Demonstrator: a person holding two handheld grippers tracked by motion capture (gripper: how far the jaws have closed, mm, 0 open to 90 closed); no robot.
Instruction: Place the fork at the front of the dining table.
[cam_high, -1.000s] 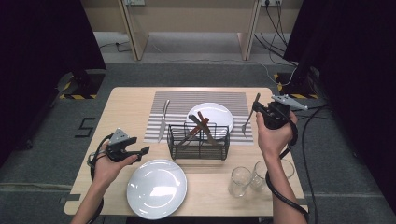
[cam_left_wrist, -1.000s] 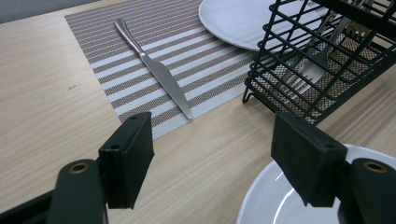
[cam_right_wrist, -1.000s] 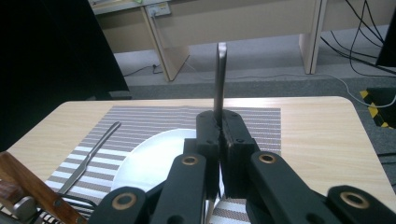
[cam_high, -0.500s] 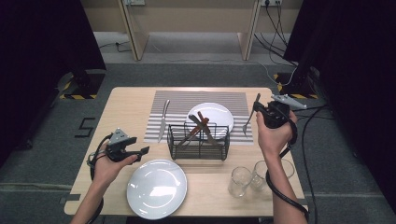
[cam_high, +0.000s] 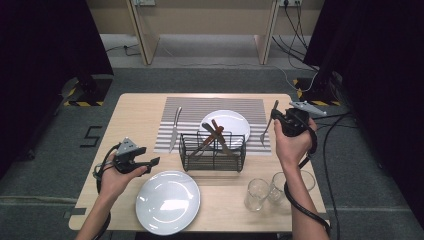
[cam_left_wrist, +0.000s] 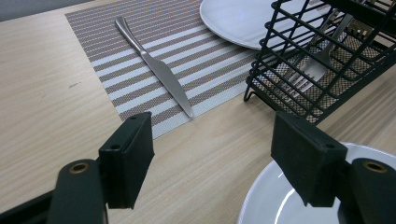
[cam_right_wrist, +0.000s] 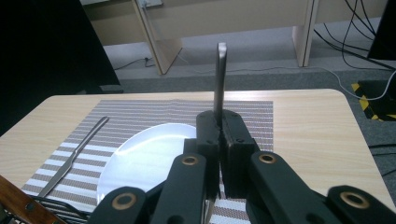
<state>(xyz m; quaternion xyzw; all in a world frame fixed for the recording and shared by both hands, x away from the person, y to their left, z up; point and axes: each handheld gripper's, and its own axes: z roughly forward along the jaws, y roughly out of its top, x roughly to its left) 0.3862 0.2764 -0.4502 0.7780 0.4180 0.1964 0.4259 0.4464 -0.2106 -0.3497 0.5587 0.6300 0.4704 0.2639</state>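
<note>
- Nothing had shifted since the earlier frame.
- Right gripper (cam_high: 281, 120), clamped on fork (cam_high: 267, 128), hovered at plate's (cam_high: 235, 120) three o'clock; lowering onto placemat (cam_high: 190, 107) seemed next.
- Left gripper (cam_high: 150, 162) idled agape, empty.

On the counter (cam_high: 140, 112) a wire basket (cam_high: 213, 151) sits central; knife (cam_high: 174, 128) at its ten o'clock, one plate (cam_high: 235, 120) at twelve, another plate (cam_high: 168, 201) at seven, glasses (cam_high: 258, 194) at four
</note>
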